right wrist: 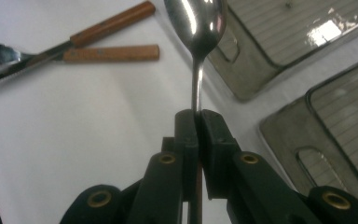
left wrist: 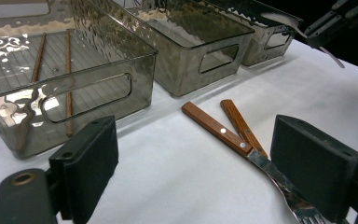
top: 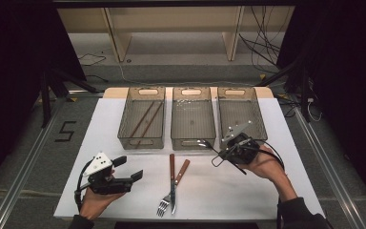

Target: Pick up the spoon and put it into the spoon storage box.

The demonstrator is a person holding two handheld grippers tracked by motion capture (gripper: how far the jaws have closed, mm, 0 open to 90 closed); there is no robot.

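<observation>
Centrally, a white table top (top: 124, 191), with three smoky clear plastic bins (top: 192, 125) in a row along its far side. On the floor to the left, a taped "5" (top: 65, 130). In the left bin (top: 142, 123), two brown chopsticks (top: 144, 119). Near the front edge, wooden-handled knife (top: 172, 181) and fork (top: 175, 187) crossed, just ahead of the left gripper (top: 131, 168), jaws spread, nothing between. Before the right bin (top: 241, 114), right gripper (top: 215, 151) pressed tight on a spoon (right wrist: 196, 28) by its stem, bowl raised above the table.
</observation>
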